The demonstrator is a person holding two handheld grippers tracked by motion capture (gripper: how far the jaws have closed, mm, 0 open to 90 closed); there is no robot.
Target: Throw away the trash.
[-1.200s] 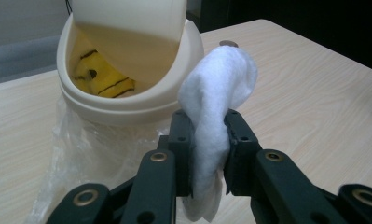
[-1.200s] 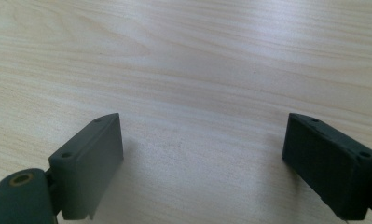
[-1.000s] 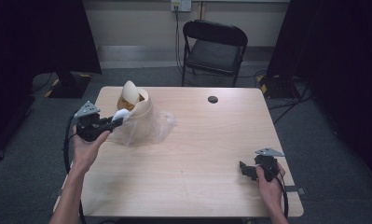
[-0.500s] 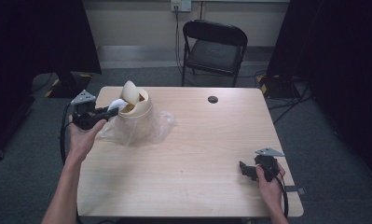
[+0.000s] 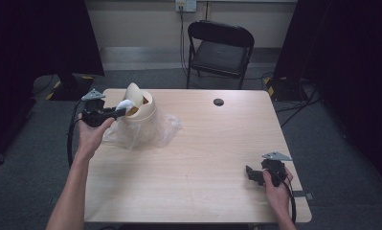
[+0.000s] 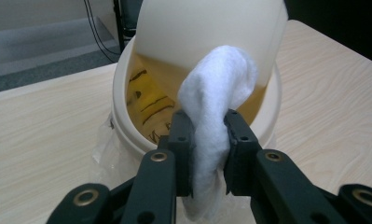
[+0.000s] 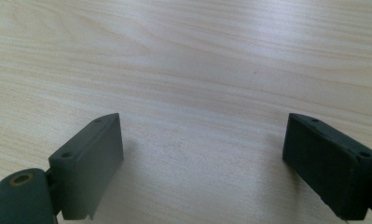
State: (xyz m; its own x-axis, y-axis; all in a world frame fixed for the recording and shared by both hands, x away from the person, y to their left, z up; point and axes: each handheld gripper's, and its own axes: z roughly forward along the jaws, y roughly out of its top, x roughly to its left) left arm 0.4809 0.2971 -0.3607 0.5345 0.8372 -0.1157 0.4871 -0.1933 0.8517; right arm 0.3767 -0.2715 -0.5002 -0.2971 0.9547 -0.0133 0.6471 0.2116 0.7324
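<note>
Wooden table [image 5: 198, 158]: left gripper [image 6: 206, 135] pinched a white wad [image 6: 216, 107] at the near lip of the bin [image 6: 127, 84]; right gripper [image 7: 202, 158] lay wide, empty

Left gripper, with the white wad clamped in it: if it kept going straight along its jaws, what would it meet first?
The left gripper, shut on the white wad, points at the cream bin. It would likely meet the tilted swing lid over the bin's opening first, though depth is hard to judge.
</note>
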